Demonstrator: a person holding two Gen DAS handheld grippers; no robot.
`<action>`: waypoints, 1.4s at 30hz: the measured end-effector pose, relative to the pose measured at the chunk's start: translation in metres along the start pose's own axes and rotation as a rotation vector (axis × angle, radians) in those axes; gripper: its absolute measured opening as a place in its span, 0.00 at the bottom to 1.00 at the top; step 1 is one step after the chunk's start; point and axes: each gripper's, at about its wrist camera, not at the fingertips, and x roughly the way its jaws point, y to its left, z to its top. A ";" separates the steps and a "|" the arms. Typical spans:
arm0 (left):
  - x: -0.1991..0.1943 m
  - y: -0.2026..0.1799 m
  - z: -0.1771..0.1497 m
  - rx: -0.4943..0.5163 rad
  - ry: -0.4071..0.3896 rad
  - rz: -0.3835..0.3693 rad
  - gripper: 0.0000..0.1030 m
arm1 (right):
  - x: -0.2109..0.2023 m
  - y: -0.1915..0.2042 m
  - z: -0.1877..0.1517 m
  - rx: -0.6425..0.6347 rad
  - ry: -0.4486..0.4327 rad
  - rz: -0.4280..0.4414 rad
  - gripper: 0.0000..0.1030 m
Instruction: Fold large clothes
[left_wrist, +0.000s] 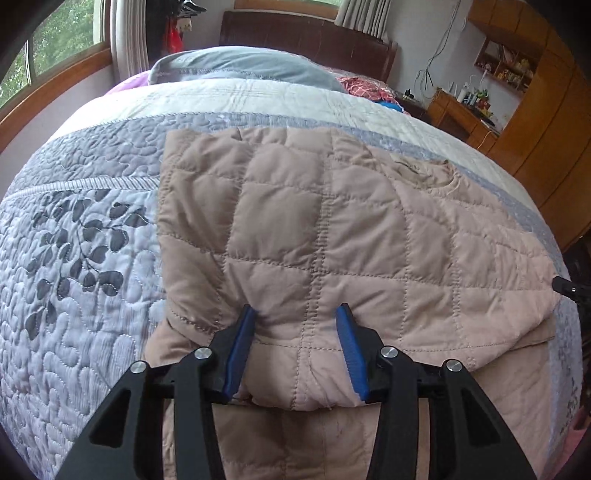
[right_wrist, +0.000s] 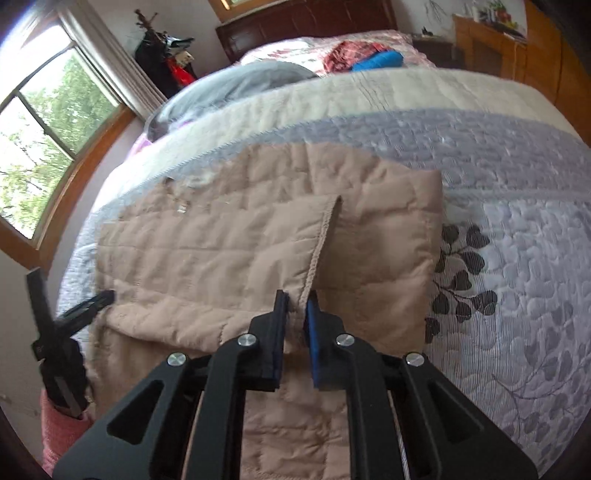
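Note:
A tan quilted jacket (left_wrist: 314, 221) lies spread on the bed, its near part folded over itself. My left gripper (left_wrist: 297, 308) has a thick bunch of the jacket's near edge filling the gap between its blue pads (left_wrist: 243, 343), which press on it. In the right wrist view the jacket (right_wrist: 221, 251) shows a stitched hem running towards me. My right gripper (right_wrist: 297, 295) is shut on that hem, near a folded corner. The left gripper (right_wrist: 88, 306) also shows at the jacket's left edge there.
A grey-and-white quilt with dark leaf prints (left_wrist: 81, 258) covers the bed. A grey pillow (left_wrist: 240, 66) and red and blue clothes (right_wrist: 369, 55) lie by the headboard. Wooden cabinets (left_wrist: 535, 110) stand to the right, a window (right_wrist: 44, 129) to the left. A pink sleeve (right_wrist: 62, 432) shows low left.

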 end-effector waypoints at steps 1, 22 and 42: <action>0.002 -0.001 -0.002 0.015 -0.005 0.014 0.46 | 0.012 -0.004 -0.002 0.010 0.015 -0.029 0.08; -0.013 -0.074 -0.018 0.107 -0.004 0.011 0.45 | 0.035 0.100 -0.034 -0.143 0.080 0.099 0.13; 0.012 -0.074 0.066 0.054 -0.012 0.027 0.46 | 0.035 0.059 0.044 -0.046 0.017 0.003 0.14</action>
